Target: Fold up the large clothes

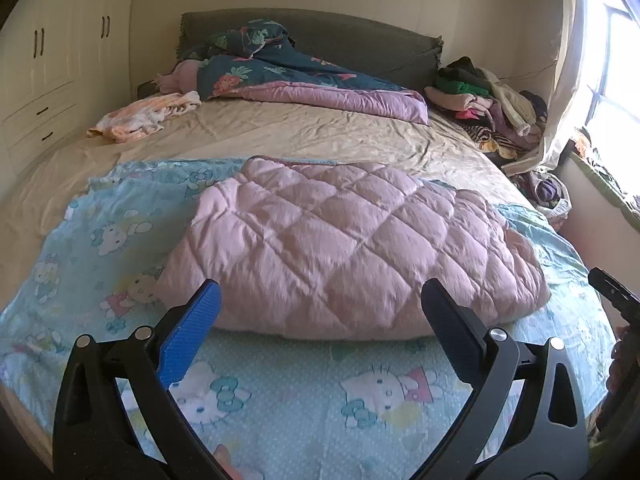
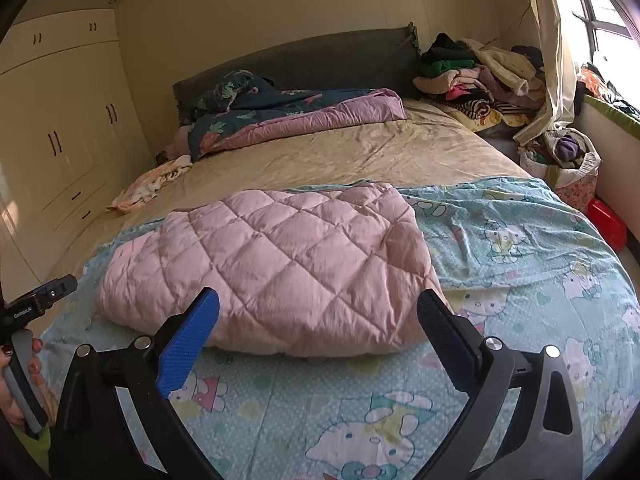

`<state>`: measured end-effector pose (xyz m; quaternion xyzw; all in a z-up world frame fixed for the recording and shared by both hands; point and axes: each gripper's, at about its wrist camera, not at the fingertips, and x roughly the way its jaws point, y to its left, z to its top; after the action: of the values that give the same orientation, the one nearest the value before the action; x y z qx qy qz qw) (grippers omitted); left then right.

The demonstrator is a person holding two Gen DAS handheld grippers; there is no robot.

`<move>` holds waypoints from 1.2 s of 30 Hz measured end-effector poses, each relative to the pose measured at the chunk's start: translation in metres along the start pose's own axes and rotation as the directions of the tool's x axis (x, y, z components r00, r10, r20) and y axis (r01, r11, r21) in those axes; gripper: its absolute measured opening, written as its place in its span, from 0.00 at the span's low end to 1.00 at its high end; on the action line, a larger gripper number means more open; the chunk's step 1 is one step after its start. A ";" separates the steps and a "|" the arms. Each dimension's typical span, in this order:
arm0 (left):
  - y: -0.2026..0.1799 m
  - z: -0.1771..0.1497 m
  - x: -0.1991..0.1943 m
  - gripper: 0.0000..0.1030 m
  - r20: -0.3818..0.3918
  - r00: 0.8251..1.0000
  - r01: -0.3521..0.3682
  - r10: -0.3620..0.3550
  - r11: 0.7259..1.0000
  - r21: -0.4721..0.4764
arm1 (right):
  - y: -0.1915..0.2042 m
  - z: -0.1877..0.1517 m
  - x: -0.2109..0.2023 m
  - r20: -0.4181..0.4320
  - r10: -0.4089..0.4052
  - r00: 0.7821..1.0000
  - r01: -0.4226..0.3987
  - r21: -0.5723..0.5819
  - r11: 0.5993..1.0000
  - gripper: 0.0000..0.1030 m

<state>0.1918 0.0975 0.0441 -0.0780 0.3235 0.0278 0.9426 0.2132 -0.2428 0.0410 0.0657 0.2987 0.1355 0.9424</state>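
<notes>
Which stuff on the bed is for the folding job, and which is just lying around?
For the job:
pink quilted coat
left gripper
right gripper

Just lying about:
cartoon cat sheet
flowery duvet
clothes pile
peach garment

Bed (image 1: 280,136), beige sheet, creased. Light-blue cartoon-cat blanket (image 1: 280,400) spread over near end. Pink quilted garment (image 1: 352,248) on it, folded, centre. At 12 o'clock: floral duvet (image 1: 288,76) (purple underside showing) bunched by headboard. 10 o'clock: pale orange-patterned cloth (image 1: 144,116). 2 o'clock: heaped clothes (image 1: 488,104).
</notes>
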 end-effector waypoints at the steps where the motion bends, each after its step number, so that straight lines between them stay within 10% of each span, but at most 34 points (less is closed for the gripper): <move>1: 0.000 -0.003 -0.003 0.91 0.001 1.000 0.002 -0.002 1.000 -0.002 | 0.001 -0.004 -0.004 0.003 -0.001 1.000 0.001 0.001 1.000 0.96; 36: 0.016 -0.090 -0.022 0.91 -0.058 0.998 -0.017 0.018 1.000 0.018 | 0.025 -0.078 -0.040 0.023 -0.027 0.999 0.027 -0.006 1.000 0.96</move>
<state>0.1185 0.0988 -0.0143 -0.0675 0.3515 0.0309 0.9332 0.1307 -0.2273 0.0043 0.0602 0.2882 0.1228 0.9477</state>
